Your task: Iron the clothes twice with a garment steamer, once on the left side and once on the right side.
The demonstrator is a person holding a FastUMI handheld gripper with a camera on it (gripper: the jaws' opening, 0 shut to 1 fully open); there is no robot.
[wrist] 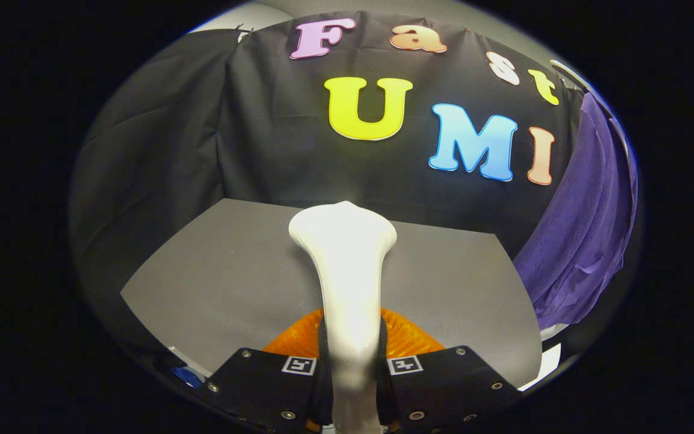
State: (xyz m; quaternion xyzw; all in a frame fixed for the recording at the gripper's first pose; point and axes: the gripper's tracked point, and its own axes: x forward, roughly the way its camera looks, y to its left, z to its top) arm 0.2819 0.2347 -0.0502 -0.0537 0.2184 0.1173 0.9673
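A white garment steamer (347, 265) stands up between my two fingers, its narrow handle clamped by both and its wide head flaring out just ahead of them. My gripper (352, 361) is shut on that handle. A purple garment (588, 229) hangs at the right side of the booth, beyond the table's right corner and well to the right of the steamer head. The steamer head points at the back wall, away from the garment.
A grey tabletop (214, 283) stretches ahead under the steamer to the black cloth wall. An orange ribbed part (407, 340) lies just behind the steamer handle, close above my fingers.
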